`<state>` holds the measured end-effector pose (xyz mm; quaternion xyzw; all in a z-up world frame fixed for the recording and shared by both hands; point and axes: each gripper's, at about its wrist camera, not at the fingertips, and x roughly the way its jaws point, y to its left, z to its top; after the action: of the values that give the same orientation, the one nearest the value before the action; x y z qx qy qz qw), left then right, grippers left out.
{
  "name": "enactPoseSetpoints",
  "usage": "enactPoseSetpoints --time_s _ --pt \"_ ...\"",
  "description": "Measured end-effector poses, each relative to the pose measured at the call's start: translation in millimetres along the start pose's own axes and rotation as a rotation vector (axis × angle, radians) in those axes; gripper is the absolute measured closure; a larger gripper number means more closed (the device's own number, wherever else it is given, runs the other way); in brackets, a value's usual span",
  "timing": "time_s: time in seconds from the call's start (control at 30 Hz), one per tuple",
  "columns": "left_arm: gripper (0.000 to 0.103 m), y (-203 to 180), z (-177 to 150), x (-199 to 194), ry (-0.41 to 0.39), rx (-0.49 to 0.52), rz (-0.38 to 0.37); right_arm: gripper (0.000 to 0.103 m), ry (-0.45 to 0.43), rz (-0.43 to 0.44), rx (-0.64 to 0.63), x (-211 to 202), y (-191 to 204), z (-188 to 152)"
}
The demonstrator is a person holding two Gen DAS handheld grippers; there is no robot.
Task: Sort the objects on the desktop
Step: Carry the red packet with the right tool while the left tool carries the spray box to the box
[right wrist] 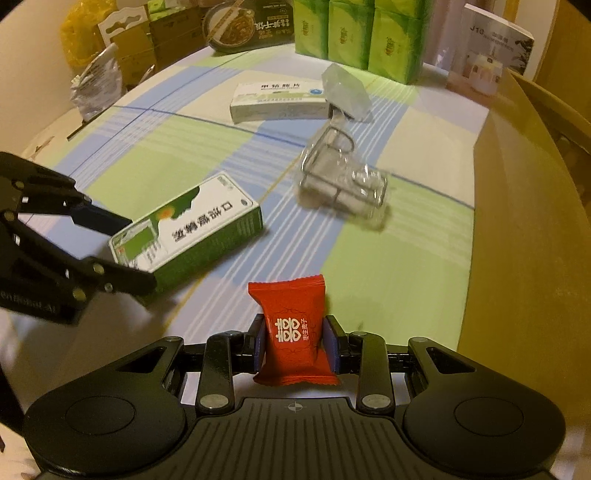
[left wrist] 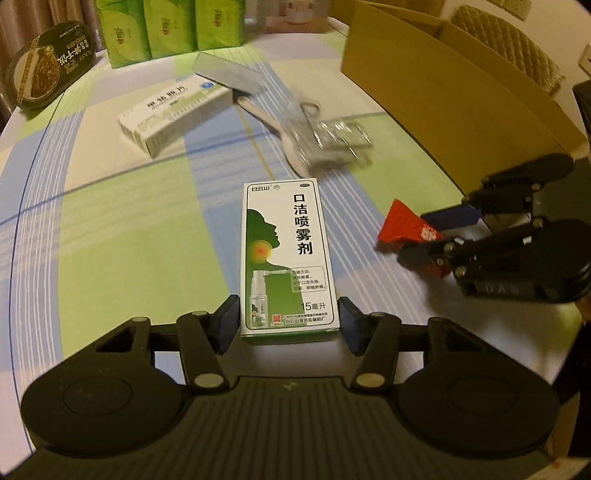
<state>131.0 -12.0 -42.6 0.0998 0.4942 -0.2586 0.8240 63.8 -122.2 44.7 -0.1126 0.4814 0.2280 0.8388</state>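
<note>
My left gripper point(left wrist: 289, 321) is shut on the near end of a white-and-green spray medicine box point(left wrist: 286, 254) lying flat on the table; both show in the right wrist view, the gripper point(right wrist: 125, 251) at the left and the box point(right wrist: 192, 229) beside it. My right gripper point(right wrist: 295, 345) is shut on a red candy packet point(right wrist: 293, 332) with a white double-happiness mark. In the left wrist view the right gripper point(left wrist: 428, 236) holds that packet point(left wrist: 404, 229) at the right.
A white pill box point(left wrist: 177, 114), a clear packet of small tubes point(left wrist: 328, 140) and a white spoon point(left wrist: 266, 122) lie further back. A large cardboard box point(left wrist: 443, 96) stands right. Green tissue packs point(left wrist: 166, 26) and a dark noodle bowl point(left wrist: 48, 62) stand at the far edge.
</note>
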Motion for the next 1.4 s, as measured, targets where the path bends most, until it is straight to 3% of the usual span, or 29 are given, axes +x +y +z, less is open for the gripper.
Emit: enactPoseSetpoints --time_s 0.1,0.27,0.47,0.53,0.57,0.67,0.9,0.97,1.17,1.4 --pt "0.04 -1.3 -3.3 -5.4 0.005 0.003 0.002 0.074 -0.001 -0.002 0.025 -5.3 -0.3 -10.7" --pt "0.033 -3.9 9.6 0.4 0.011 0.038 0.031 0.074 -0.011 -0.001 0.06 -12.0 -2.6 -19.6" --pt "0.034 -13.8 26.0 25.0 0.053 0.103 0.056 0.074 -0.031 0.01 0.071 -15.1 -7.6 -21.4" --pt "0.04 -16.3 28.1 32.3 0.069 0.125 0.067 0.074 -0.042 0.022 0.064 -15.7 -8.6 -21.5" --pt "0.051 -17.1 28.4 34.7 0.075 0.137 0.073 0.074 -0.046 0.03 0.055 -15.8 -8.6 -21.7" --pt "0.051 -20.1 26.1 34.2 0.086 0.186 0.06 0.074 -0.035 0.041 -0.014 -12.5 -5.9 -23.8" --pt "0.051 -35.8 0.7 16.4 0.132 0.47 -0.079 0.074 -0.022 0.039 -0.124 -10.4 -3.3 -31.5" --pt "0.05 -37.5 -6.5 15.6 0.14 0.512 -0.06 0.073 -0.024 0.032 -0.14 -10.8 -1.6 -33.1" --pt "0.046 -35.5 -9.7 18.2 0.111 0.474 -0.046 0.066 -0.013 0.033 -0.175 -10.4 -0.1 -31.8" --pt "0.045 -33.8 -3.8 22.6 0.106 0.437 -0.065 0.066 0.003 0.07 -0.134 -10.3 -7.6 -31.2"
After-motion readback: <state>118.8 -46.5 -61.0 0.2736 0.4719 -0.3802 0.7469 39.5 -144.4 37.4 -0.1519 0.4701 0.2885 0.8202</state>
